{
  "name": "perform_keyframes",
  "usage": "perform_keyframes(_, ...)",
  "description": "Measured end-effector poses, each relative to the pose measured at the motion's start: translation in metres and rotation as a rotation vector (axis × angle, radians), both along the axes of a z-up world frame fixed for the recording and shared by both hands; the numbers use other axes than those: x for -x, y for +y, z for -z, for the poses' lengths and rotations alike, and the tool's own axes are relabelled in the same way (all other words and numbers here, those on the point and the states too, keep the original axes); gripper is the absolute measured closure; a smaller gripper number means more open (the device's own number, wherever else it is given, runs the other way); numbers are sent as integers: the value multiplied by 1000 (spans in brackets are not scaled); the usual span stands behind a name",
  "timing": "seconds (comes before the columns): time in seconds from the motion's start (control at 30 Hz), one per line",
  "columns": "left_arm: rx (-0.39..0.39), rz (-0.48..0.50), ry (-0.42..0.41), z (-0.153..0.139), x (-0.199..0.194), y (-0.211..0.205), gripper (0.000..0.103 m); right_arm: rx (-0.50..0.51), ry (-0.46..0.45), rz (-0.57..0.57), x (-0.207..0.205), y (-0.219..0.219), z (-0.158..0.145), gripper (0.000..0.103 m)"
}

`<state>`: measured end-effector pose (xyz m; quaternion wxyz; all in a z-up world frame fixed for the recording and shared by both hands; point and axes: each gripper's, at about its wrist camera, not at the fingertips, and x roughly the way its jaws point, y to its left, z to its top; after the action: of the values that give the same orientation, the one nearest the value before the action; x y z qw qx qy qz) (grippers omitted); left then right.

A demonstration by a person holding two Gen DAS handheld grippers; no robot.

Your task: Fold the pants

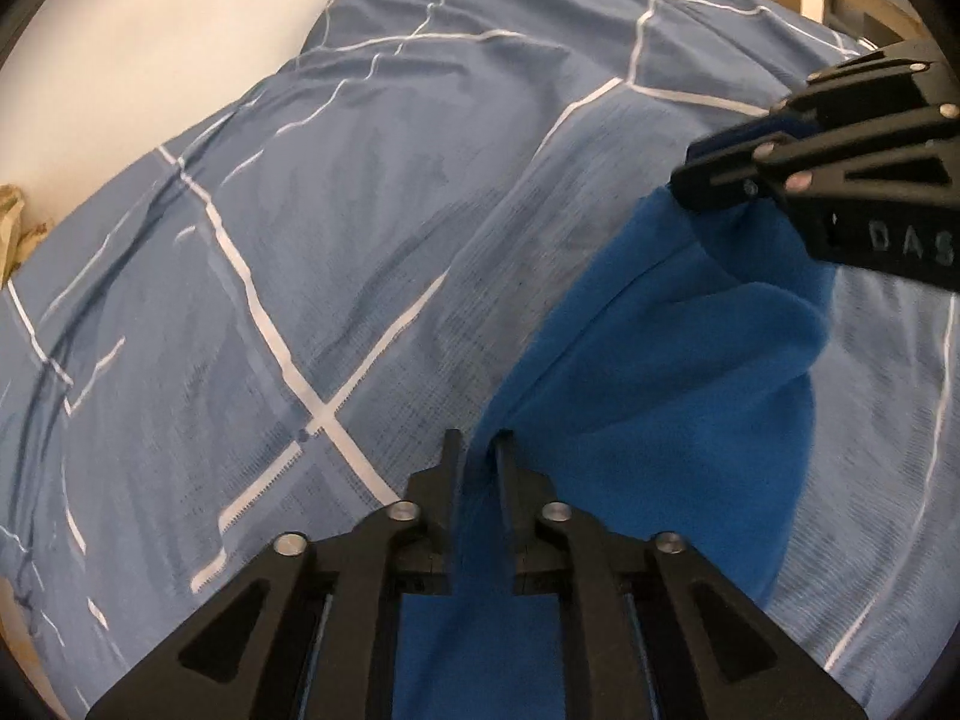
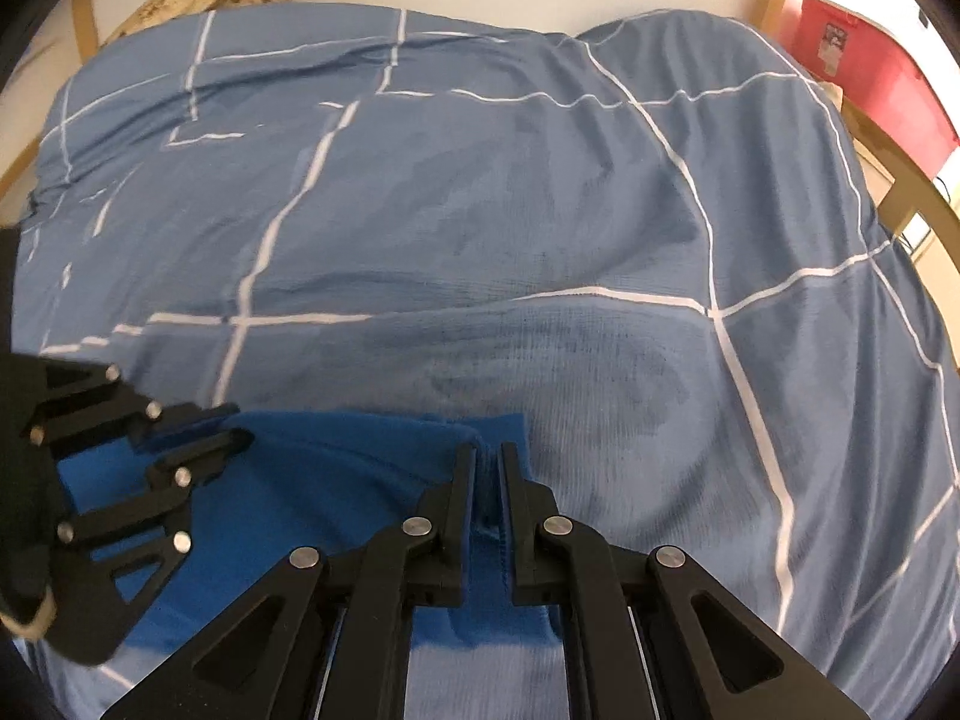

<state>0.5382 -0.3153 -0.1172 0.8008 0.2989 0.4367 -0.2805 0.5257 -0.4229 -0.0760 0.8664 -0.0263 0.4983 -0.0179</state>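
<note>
Bed (image 2: 540, 210) — blue checked duvet, bright blue pants (image 1: 660, 408) on it.

The pants (image 1: 648, 396) are seen as soft, matt blue fleece. The duvet (image 2: 480, 192) is woven, creased cotton-like cloth. Matt black plastic with bright metal pins forms the grippers (image 1: 480, 438).

Pale letters "DAS" stand on the black body of the right gripper (image 1: 729, 180) — at three o'clock in the left wrist view, cut off by the frame edge. The red bin (image 2: 864, 72) at one o'clock carries a label — too small to read.
</note>
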Motion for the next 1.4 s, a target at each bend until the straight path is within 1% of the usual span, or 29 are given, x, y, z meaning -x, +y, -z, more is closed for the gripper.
perform_keyframes(0.03,4,-21,-4,0,-2,2,75,0,-13,6,-1,-2,0,83)
perform_keyframes(0.07,17,-65,-22,-2,-4,6,61,4,-25,16,-1,-4,0,77)
perform_keyframes(0.1,41,-98,-41,-6,-6,10,56,20,-40,46,2,-8,-1,70)
perform_keyframes(0.17,97,-167,-90,-21,-5,22,51,58,-85,102,12,-17,-6,70)
perform_keyframes(0.2,102,-203,-121,-29,-1,28,48,63,-100,118,18,-21,-9,70)
perform_keyframes(0.23,102,-232,-150,-36,5,34,45,56,-125,145,29,-28,-14,70)
perform_keyframes(0.27,124,-248,-168,-44,13,40,44,49,-136,161,35,-32,-18,69)
perform_keyframes(0.33,153,-276,-169,-56,31,52,41,3,-169,209,57,-46,-23,69)
perform_keyframes(0.4,179,-324,-153,-62,51,65,40,-90,-194,228,77,-57,-21,69)
perform_keyframes(0.47,201,-354,-142,-63,72,74,38,-175,-181,246,87,-64,-14,69)
perform_keyframes(0.53,217,-365,-155,-62,89,77,34,-290,-169,249,96,-67,-3,69)
perform_keyframes(0.57,218,-370,-161,-61,93,78,33,-329,-167,247,98,-66,2,69)
perform_keyframes(0.6,206,-379,-162,-56,100,77,33,-374,-163,249,100,-66,9,69)
perform_keyframes(0.63,198,-383,-153,-51,102,75,33,-397,-160,254,101,-66,14,69)
perform_keyframes(0.73,182,-391,-125,-36,103,68,33,-523,-138,283,97,-71,32,69)
perform_keyframes(0.8,158,-416,-129,-27,102,68,33,-596,-130,302,92,-77,42,69)
perform_keyframes(0.9,142,-431,-122,-14,99,65,33,-642,-102,334,86,-80,57,69)
perform_keyframes(1.03,131,-431,-119,-2,98,59,33,-749,-70,356,75,-85,83,68)
perform_keyframes(1.13,127,-426,-117,3,97,53,33,-821,-69,355,67,-88,96,67)
perform_keyframes(1.2,134,-431,-100,7,95,54,33,-866,-73,356,61,-86,102,67)
perform_keyframes(1.23,136,-437,-95,8,94,54,33,-880,-76,355,60,-86,102,69)
perform_keyframes(1.27,143,-447,-86,9,94,55,33,-887,-78,356,59,-86,103,73)
perform_keyframes(1.3,148,-451,-79,10,94,56,33,-893,-84,354,60,-85,102,78)
perform_keyframes(1.33,158,-458,-68,10,93,58,33,-890,-99,359,62,-84,99,81)
perform_keyframes(1.37,169,-463,-62,9,93,60,33,-881,-114,361,66,-83,94,81)
perform_keyframes(1.4,176,-467,-56,8,94,61,33,-845,-143,357,73,-81,84,82)
